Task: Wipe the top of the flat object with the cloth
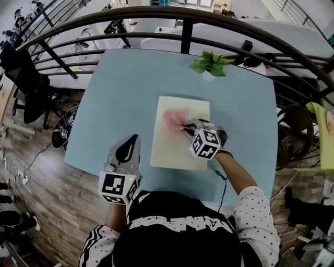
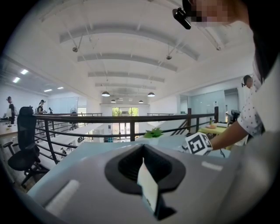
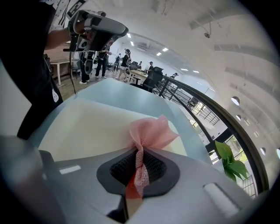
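Light-blue surface (image 1: 120,104) behind a black railing (image 1: 183,14), with a potted plant (image 1: 211,64) at its far edge. A cream flat board (image 1: 177,148) lies at the centre. The right claw (image 3: 139,168) pinches the pink cloth (image 1: 172,119), which lies on the board's far half. The left claw (image 2: 146,175), jaws together and empty, hovers left of the board.

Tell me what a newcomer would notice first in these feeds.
The pink cloth, pinched in the shut right gripper, sits bunched on the far part of the cream flat board in the middle of the pale blue table. The left gripper hangs shut and empty over the table's near left side. A small green plant stands at the far edge.
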